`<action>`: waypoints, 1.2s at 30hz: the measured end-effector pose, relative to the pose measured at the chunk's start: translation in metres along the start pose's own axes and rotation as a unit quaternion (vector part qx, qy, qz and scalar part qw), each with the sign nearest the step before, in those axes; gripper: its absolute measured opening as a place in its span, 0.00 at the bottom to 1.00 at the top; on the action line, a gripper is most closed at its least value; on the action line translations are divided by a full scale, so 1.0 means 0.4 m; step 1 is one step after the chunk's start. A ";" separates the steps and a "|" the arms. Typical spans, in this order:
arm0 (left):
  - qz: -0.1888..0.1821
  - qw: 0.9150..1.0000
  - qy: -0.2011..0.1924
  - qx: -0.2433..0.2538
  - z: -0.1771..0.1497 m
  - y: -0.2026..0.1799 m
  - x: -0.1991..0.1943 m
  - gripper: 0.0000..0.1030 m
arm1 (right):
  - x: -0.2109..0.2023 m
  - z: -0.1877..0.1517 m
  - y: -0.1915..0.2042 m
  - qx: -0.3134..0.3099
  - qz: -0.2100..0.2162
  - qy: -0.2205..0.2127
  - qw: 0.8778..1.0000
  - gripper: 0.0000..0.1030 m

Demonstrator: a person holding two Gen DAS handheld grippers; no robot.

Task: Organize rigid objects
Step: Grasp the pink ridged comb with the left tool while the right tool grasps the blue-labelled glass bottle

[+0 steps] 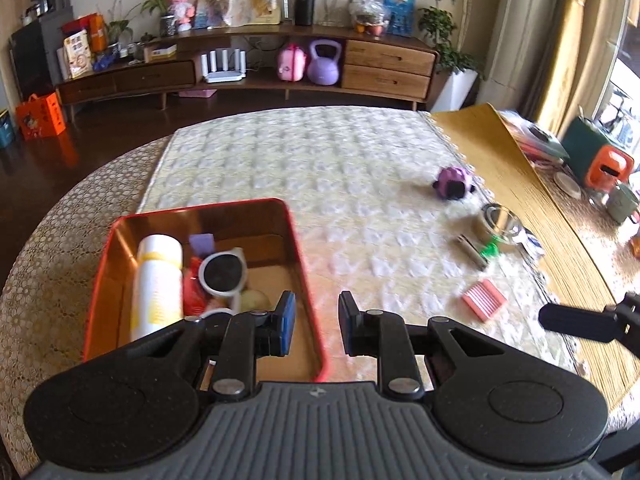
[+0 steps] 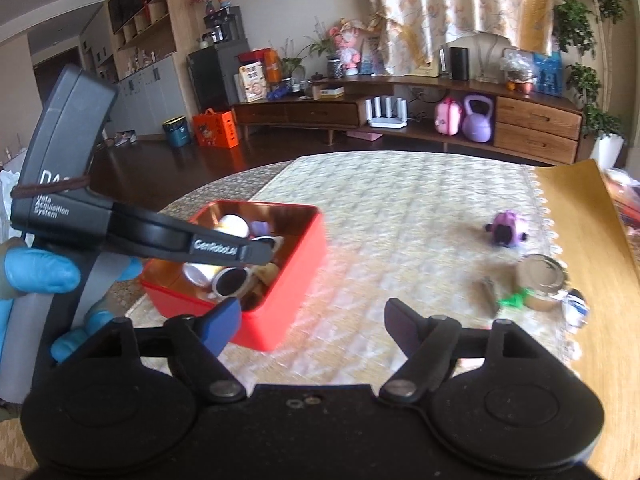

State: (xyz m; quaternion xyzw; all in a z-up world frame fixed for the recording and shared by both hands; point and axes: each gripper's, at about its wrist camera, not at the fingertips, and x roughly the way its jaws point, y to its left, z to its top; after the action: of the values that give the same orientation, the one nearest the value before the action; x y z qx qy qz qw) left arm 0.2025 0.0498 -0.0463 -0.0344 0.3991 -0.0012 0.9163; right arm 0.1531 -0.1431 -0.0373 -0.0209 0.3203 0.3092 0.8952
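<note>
My left tongs hang narrowly parted with nothing in them, over the near right rim of the red tin at lower left of the frame; bottle and sunglasses lie inside it; my right tongs gape wide, empty; purple toy, jar and pink comb sit on the worktop, right side.

Past the left tongs, the red tin hides its lower contents; beyond the right tongs, a blurred purple toy, perhaps a pig.
</note>
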 end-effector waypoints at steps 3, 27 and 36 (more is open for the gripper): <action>-0.014 1.000 0.004 0.004 -0.009 -0.035 -0.001 0.22 | -0.028 -0.017 -0.039 0.011 -0.010 -0.002 1.000 0.80; -0.064 0.997 0.020 0.026 -0.033 -0.291 0.107 0.81 | -0.081 -0.085 -0.417 0.066 -0.133 -0.009 0.989 0.98; -0.063 0.998 0.017 0.012 -0.040 -0.358 0.170 0.90 | -0.008 -0.079 -0.514 0.059 -0.159 -0.001 0.986 0.98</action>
State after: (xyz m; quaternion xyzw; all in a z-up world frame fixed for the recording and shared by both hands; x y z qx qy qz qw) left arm 0.2409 -0.0959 -0.0976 -0.0484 0.4117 -0.0644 0.9077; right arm 0.2500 -0.3182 -0.0935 -0.0180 0.3296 0.1435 0.9330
